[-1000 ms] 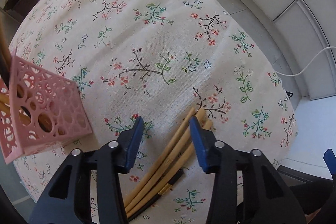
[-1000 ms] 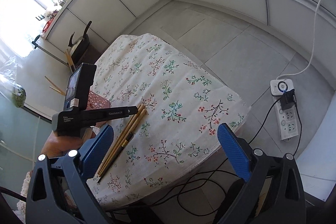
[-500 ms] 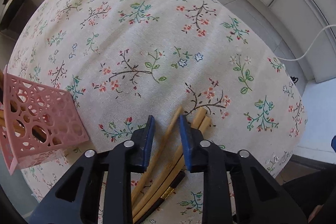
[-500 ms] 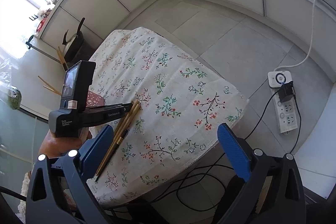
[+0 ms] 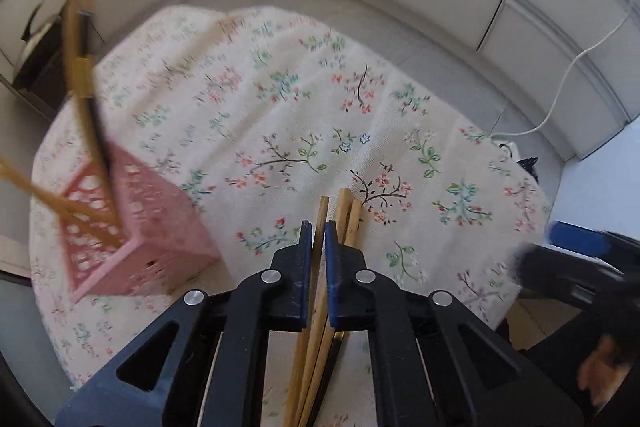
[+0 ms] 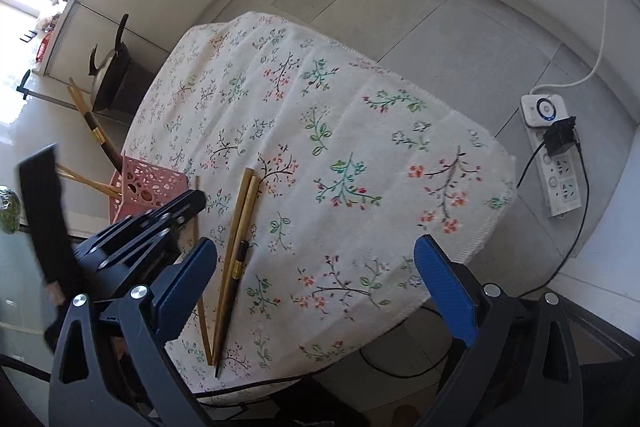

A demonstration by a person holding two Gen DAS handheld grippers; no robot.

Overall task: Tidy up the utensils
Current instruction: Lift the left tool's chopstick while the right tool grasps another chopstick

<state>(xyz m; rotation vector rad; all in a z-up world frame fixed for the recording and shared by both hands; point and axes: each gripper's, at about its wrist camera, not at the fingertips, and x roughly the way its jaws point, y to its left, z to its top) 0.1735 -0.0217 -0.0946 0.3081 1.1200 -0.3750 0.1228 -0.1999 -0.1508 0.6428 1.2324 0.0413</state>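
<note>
My left gripper (image 5: 317,231) is shut on a single wooden chopstick (image 5: 319,223) and holds it just above the floral tablecloth (image 5: 280,107). Two more wooden chopsticks (image 5: 347,213) and a dark one with a gold band (image 6: 236,267) lie beside it on the cloth. A pink perforated holder (image 5: 132,223) stands at the left with several chopsticks (image 5: 80,67) sticking out of it. In the right wrist view the left gripper (image 6: 192,201) shows next to the holder (image 6: 150,185). My right gripper (image 6: 316,275) is open and empty, off the table's near edge.
A white power strip (image 6: 554,155) with a black plug and cables lies on the tiled floor to the right of the table. A dark wok (image 6: 114,71) sits on a low stand beyond the table's far left corner. Cabinet walls ring the room.
My left gripper has closed from wide open onto one chopstick and lifted and tilted back, so more of the room shows. The right gripper has moved closer to the table.
</note>
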